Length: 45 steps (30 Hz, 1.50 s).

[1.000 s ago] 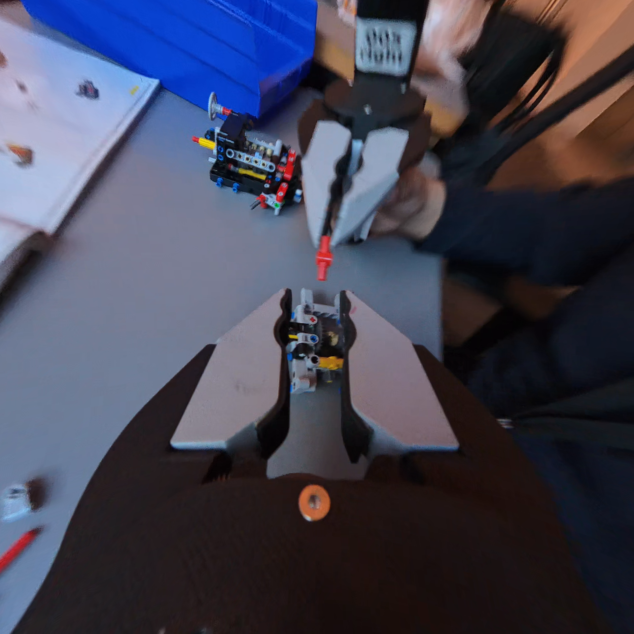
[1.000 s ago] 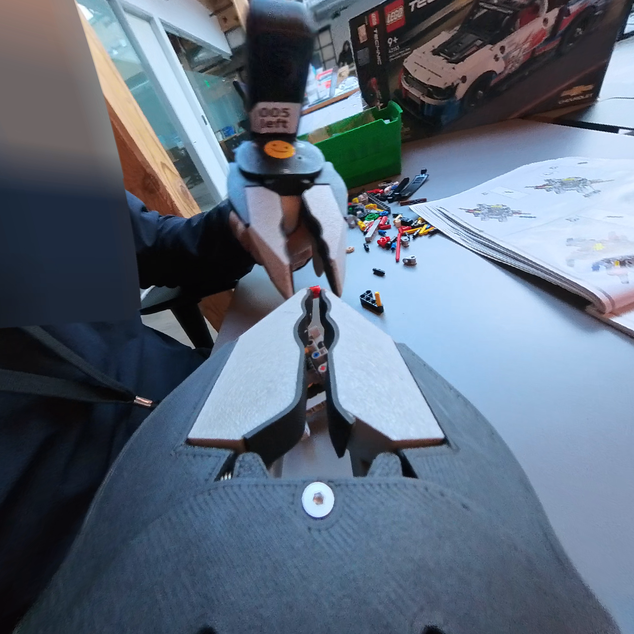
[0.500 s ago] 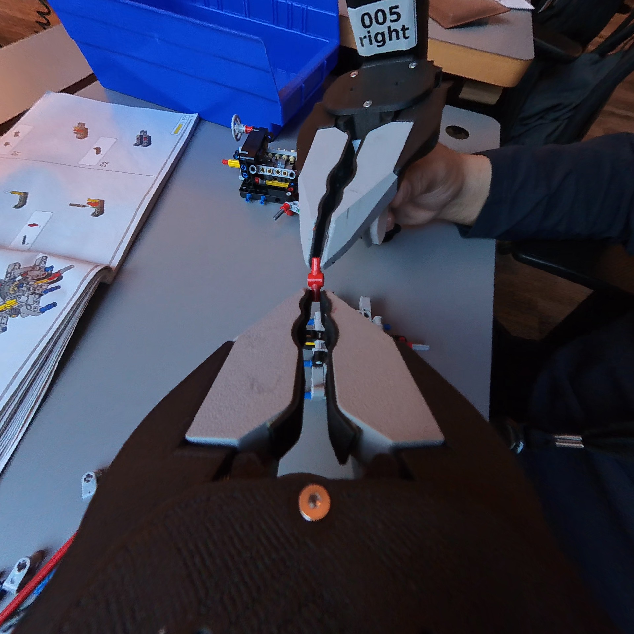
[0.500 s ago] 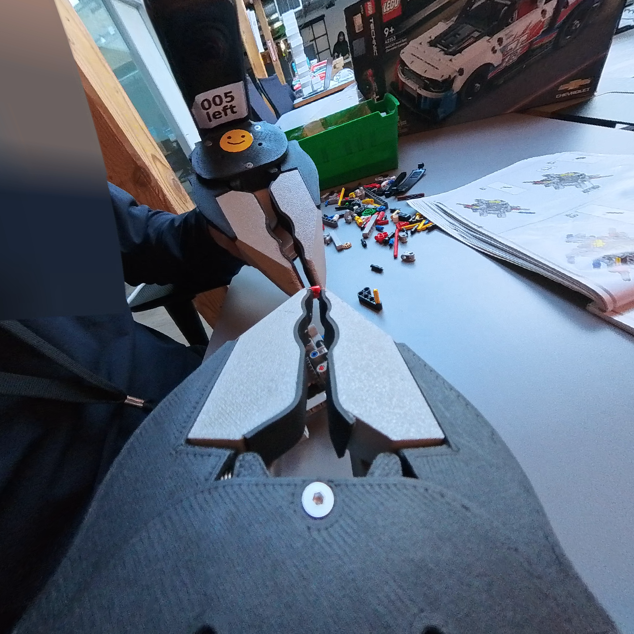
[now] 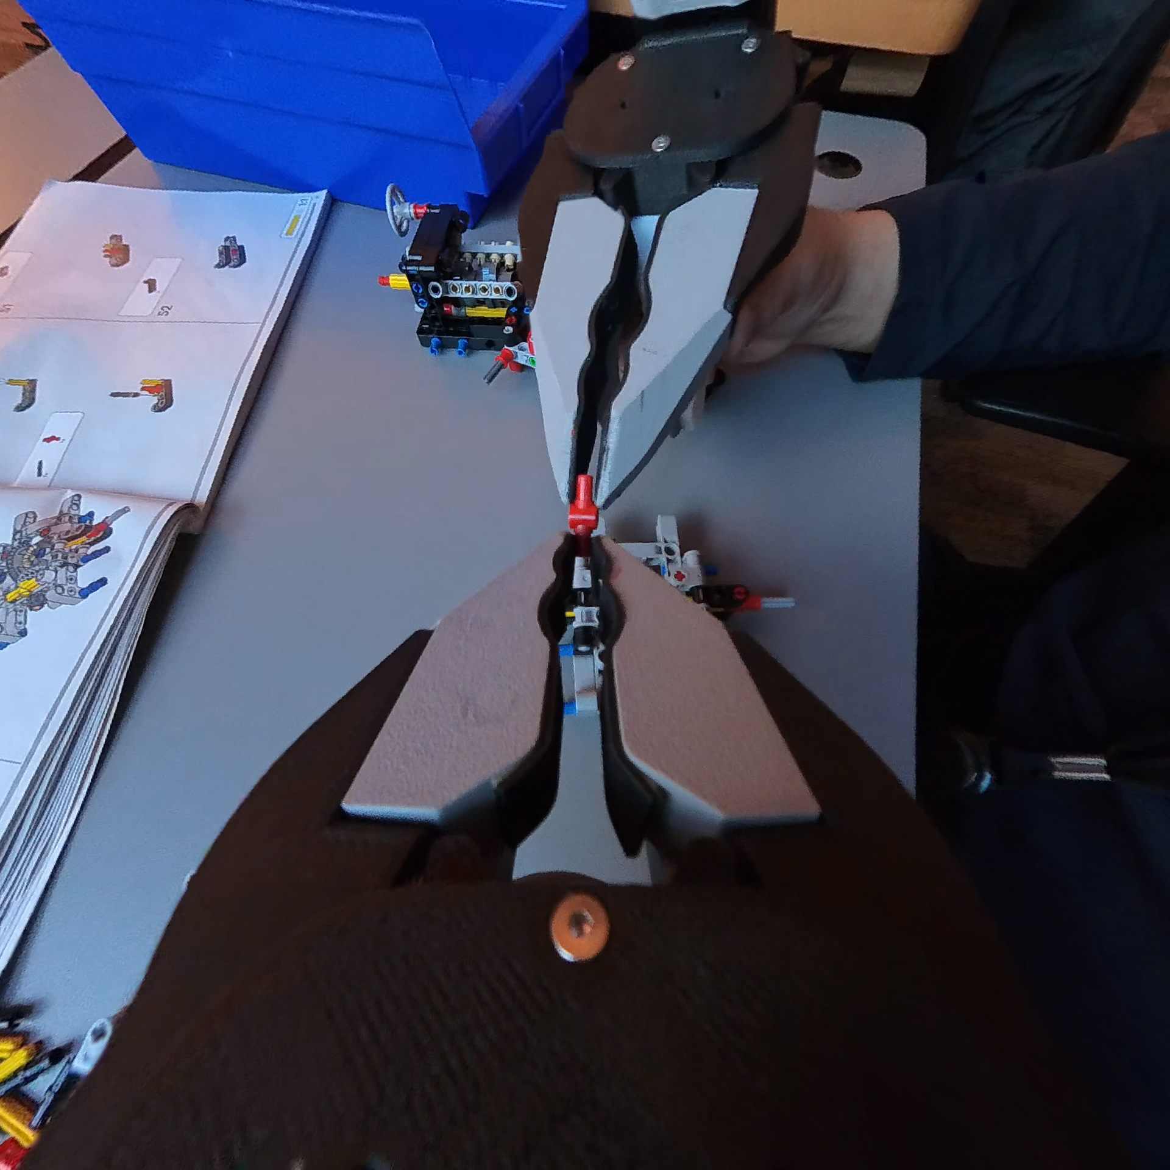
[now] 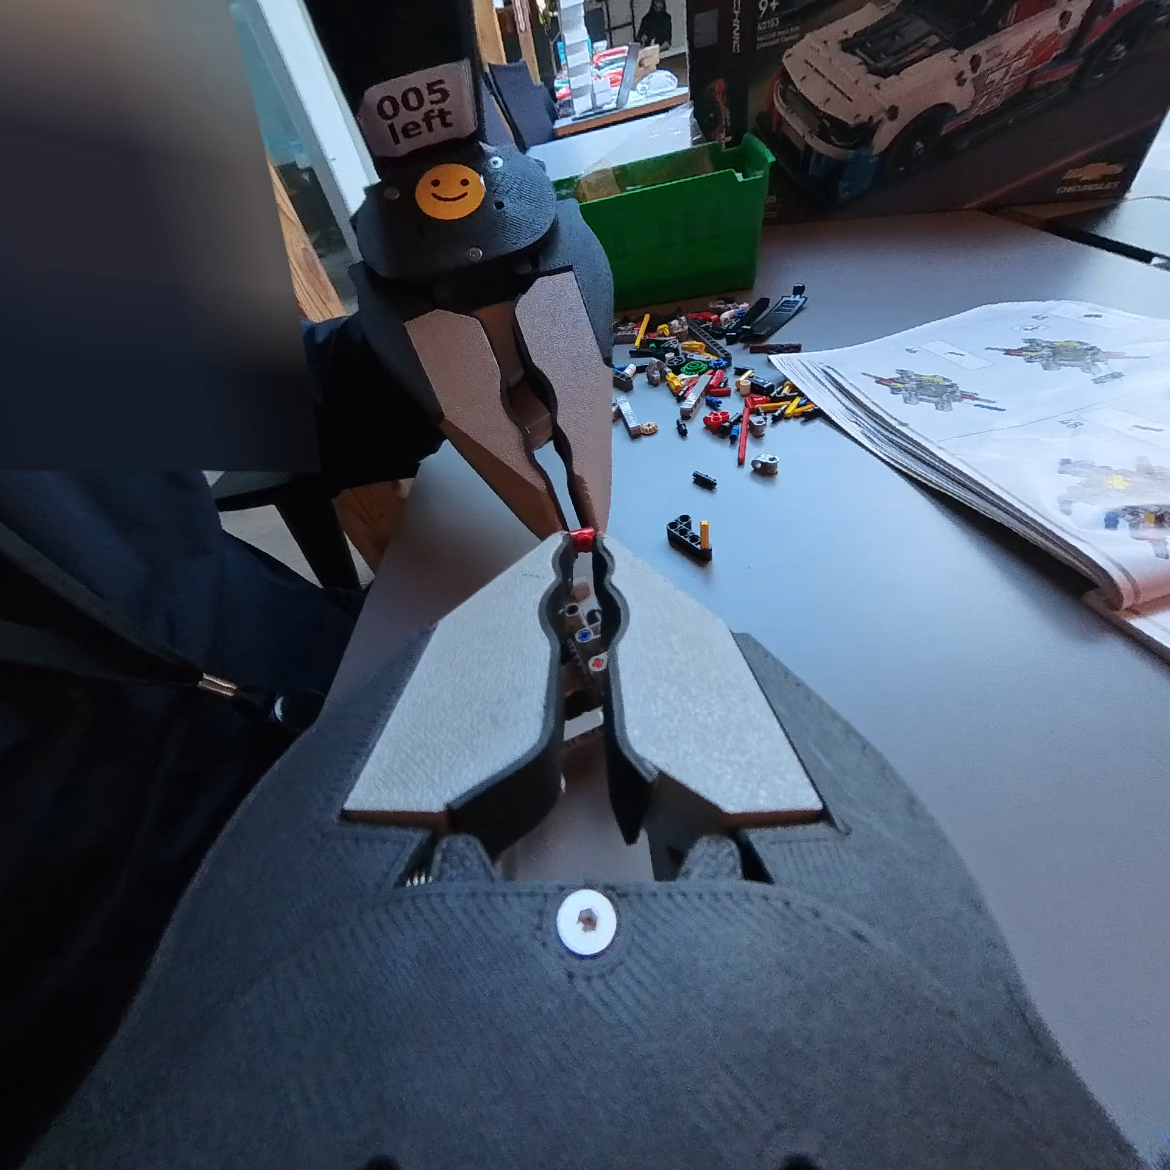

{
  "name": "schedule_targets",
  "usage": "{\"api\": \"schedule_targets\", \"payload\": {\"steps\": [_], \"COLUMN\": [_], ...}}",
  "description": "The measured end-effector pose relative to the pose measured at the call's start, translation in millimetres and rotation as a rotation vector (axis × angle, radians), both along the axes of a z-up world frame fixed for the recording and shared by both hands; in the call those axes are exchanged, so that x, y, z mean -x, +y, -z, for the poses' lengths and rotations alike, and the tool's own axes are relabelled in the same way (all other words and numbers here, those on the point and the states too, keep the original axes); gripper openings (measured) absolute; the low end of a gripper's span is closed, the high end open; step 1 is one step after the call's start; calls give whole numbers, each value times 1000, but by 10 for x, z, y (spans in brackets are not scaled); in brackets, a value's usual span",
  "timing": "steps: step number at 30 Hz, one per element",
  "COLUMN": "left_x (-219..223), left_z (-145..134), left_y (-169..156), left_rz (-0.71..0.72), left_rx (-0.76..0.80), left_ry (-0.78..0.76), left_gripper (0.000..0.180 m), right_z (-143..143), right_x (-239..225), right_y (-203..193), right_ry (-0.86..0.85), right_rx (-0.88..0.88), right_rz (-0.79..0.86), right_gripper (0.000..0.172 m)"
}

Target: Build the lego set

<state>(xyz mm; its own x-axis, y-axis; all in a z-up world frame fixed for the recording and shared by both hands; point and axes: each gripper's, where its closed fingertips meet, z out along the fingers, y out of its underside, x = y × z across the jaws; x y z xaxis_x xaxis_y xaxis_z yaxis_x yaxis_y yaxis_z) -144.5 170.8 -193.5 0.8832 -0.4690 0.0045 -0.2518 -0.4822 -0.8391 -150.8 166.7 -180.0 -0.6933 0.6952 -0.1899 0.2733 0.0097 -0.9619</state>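
Two tools now meet tip to tip above the grey worktop [image 5: 380, 506], with the open booklet [image 5: 126, 380] and blue bin [image 5: 316, 82] off to the side. A second ago the left tool [image 5: 584, 546] was spread and apart from the other. Now its fingers are pressed together on the lower end of the red pin [image 5: 582, 511]. The right tool [image 6: 582, 539] still pinches the pin's upper end. A small grey assembly [image 5: 677, 560] lies on the worktop just below.

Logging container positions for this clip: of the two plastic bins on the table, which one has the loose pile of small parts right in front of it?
The green bin, seen in the right wrist view: the loose pile of small parts lies just before it. The blue bin has only a small black assembled model by it.
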Motion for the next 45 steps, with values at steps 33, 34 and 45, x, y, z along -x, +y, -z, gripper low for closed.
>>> {"api": "schedule_targets", "payload": {"steps": [33,34,45], "left_x": [902,890,530], "left_z": [716,716,721], "left_y": [-226,-192,251], "left_rz": [-154,-130,86], "left_rx": [266,261,199], "left_ry": [184,181,152], "left_gripper": [14,14,14], "right_z": [215,220,307], "right_x": [81,88,137], "right_y": [252,265,383], "right_ry": [-35,-37,-66], "right_rx": [-149,-152,-275], "right_rz": [124,127,152], "right_gripper": [1,2,2]}}
